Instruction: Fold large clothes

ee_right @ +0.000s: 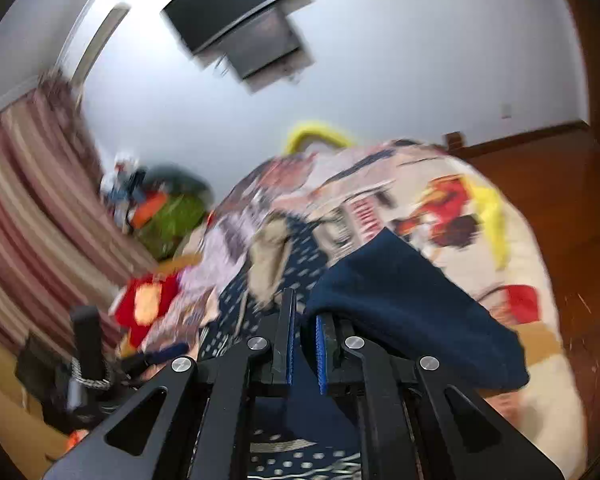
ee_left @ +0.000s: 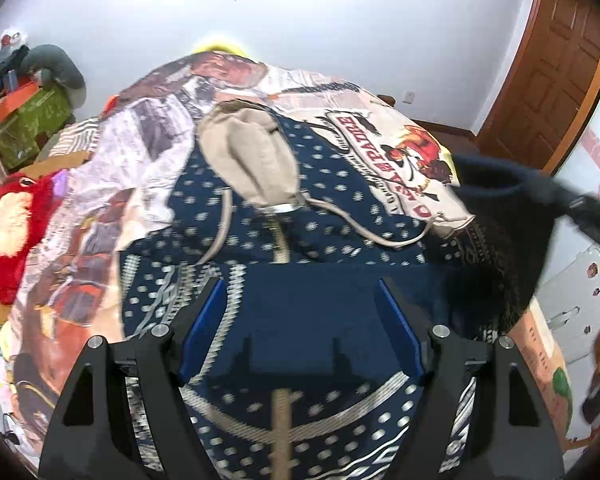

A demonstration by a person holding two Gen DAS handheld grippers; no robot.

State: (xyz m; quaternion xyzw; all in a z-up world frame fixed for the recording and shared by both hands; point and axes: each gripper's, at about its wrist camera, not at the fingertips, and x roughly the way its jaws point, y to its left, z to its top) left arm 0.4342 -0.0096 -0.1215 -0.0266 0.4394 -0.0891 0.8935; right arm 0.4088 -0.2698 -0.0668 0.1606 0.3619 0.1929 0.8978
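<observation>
Navy patterned hoodie (ee_left: 260,216) lies spread on the bed (ee_left: 380,128) (printed blanket cover). Left tongs (ee_left: 300,320) gape wide above it, gripping nothing. Right tongs (ee_right: 303,344) are clamped on its navy sleeve (ee_right: 400,300), lifted.

White walls (ee_left: 340,40), a brown wooden door (ee_left: 556,72), wood floor (ee_right: 540,208), striped curtain (ee_right: 32,208).

navy white-dotted garment (ee_left: 332,208); beige hood (ee_left: 252,160)
</observation>
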